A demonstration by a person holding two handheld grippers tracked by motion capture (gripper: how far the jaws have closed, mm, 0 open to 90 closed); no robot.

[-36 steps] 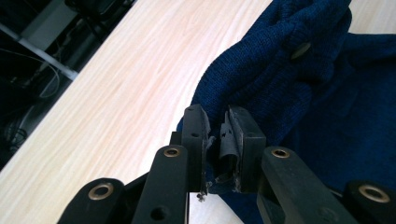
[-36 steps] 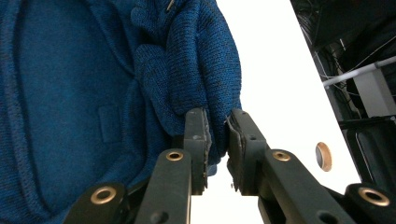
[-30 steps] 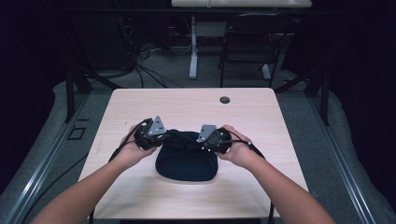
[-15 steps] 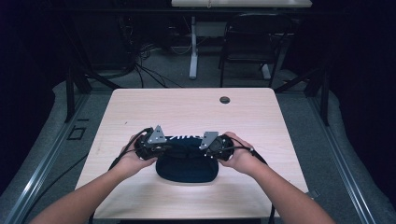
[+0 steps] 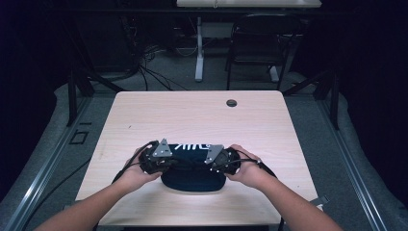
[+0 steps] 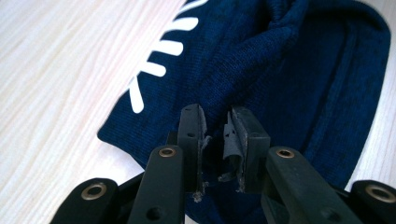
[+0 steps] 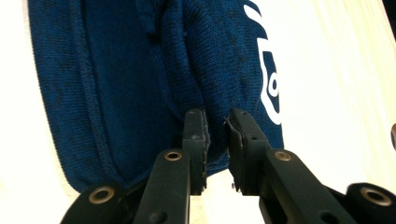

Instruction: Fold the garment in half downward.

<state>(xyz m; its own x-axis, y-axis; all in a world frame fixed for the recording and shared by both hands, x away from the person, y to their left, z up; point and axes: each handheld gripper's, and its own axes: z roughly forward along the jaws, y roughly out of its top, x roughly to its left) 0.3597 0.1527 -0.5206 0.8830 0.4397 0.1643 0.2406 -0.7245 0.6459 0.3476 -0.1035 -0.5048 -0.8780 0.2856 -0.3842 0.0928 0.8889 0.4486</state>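
Between both grippers' jaws, knit cap (image 5: 193, 169) edges sit half-hidden

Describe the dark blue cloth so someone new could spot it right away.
Start at the pale wooden table; near its front edge, between the person's hands, lies the navy knit cloth. Its white printed marks set it apart from the small dark round cap farther back.

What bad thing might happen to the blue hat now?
The navy knit beanie is pinched only at a fold by the left gripper and the right gripper, so it might slip free. It also lies close to the table's near edge and might slide off.
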